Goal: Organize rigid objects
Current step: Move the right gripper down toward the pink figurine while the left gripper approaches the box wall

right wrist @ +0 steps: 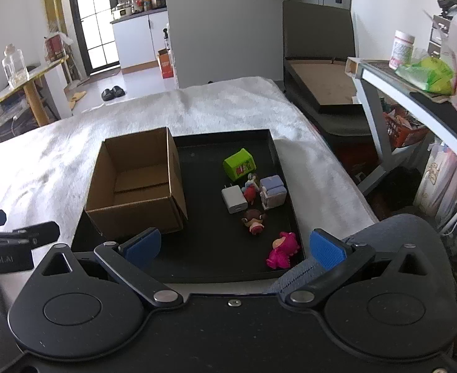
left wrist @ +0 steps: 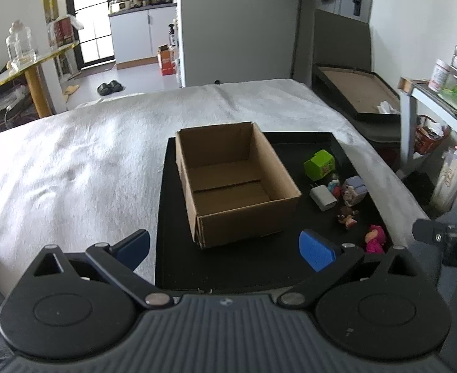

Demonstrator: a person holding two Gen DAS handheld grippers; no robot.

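Note:
An empty open cardboard box point(left wrist: 228, 183) point(right wrist: 138, 183) stands on the left of a black tray point(left wrist: 178, 248) point(right wrist: 209, 248). To its right on the tray lie a green cube point(left wrist: 319, 164) point(right wrist: 239, 164), a white charger point(left wrist: 322, 198) point(right wrist: 234, 199), a small red figure point(right wrist: 249, 190), a lilac block point(left wrist: 355, 189) point(right wrist: 272, 191), a brown-haired doll point(left wrist: 347, 216) point(right wrist: 253, 220) and a pink plush figure point(left wrist: 375, 238) point(right wrist: 282, 250). My left gripper point(left wrist: 225, 250) is open and empty, short of the box. My right gripper point(right wrist: 234, 247) is open and empty above the tray's near edge.
The tray lies on a white blanket over a bed point(left wrist: 73, 161). A shelf with jars and a green bag point(right wrist: 424, 74) stands at the right. A dark flat box point(right wrist: 321, 87) lies beyond the bed. A gold-edged side table point(left wrist: 26, 65) stands at the far left.

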